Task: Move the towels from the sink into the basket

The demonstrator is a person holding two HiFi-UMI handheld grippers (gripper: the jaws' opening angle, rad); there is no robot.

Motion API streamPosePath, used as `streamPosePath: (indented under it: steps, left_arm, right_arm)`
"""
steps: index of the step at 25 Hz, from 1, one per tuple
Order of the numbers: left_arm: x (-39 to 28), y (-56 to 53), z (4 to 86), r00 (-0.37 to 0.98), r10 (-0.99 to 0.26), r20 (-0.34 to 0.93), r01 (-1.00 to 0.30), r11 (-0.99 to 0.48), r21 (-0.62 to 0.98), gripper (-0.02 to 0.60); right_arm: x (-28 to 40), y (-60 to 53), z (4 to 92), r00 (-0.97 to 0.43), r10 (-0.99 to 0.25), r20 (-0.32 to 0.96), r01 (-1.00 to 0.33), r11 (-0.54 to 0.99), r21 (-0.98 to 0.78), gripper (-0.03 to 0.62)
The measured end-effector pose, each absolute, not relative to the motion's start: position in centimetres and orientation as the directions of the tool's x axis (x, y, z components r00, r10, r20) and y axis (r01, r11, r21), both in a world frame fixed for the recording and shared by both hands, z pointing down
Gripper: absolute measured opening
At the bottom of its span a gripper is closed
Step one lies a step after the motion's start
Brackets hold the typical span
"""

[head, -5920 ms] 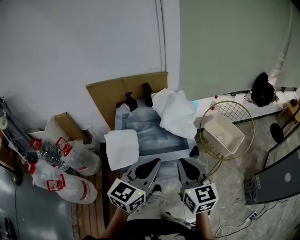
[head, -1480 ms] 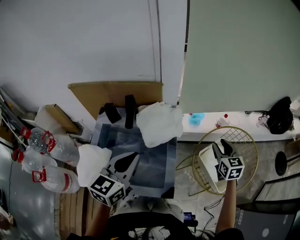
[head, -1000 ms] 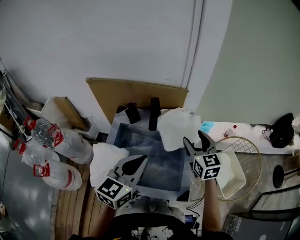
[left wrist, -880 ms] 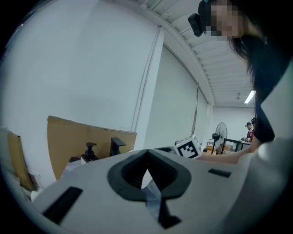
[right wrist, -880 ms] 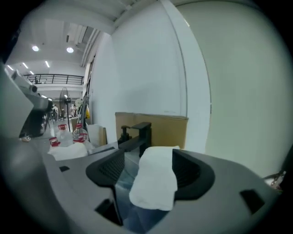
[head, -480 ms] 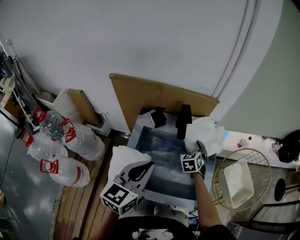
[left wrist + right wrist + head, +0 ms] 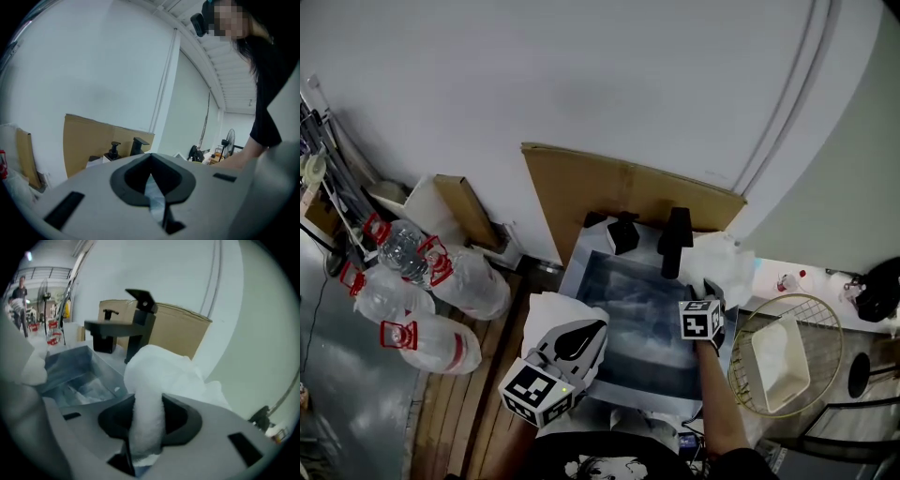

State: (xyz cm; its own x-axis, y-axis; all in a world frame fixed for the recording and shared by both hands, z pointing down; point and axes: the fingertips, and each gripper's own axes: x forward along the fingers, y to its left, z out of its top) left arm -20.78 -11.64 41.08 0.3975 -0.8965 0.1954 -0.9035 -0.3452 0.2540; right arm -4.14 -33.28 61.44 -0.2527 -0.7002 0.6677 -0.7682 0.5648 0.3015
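Note:
A steel sink sits below me. One white towel is bunched on its right rim beside the black faucet. My right gripper reaches into that towel, and its jaws are closing with a thick fold pinched between the pads. A second white towel drapes over the sink's left rim, next to my left gripper. That gripper is shut with nothing in it. The white basket stands at the right inside a gold wire stand.
A brown cardboard sheet leans on the wall behind the sink, with a black soap dispenser in front of it. Large water bottles and a cardboard box crowd the floor at left. A black bag lies far right.
My right gripper swung from the basket back to the sink's right rim, opened wide, then closed on the towel there. The left gripper stayed by the left towel.

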Motion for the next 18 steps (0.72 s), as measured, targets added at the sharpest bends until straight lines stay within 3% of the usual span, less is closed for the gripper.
streamPosePath:
  steps: [10, 18]
  left_arm:
    - [-15.2, -13.4, 40.4, 0.499, -0.849, 0.173, -0.856, -0.452, 0.251, -0.002]
    - [-5.8, -15.7, 39.8, 0.626, -0.763, 0.161, -0.773, -0.58, 0.257, -0.002]
  right_arm:
    - [2.0, -31.7, 50.4, -0.461, -0.709, 0.534, -0.852, 0.521, -0.044, 0.115]
    - [13.8, -29.4, 44.3, -0.467, -0.771, 0.434, -0.881, 0.447, -0.155, 0.109]
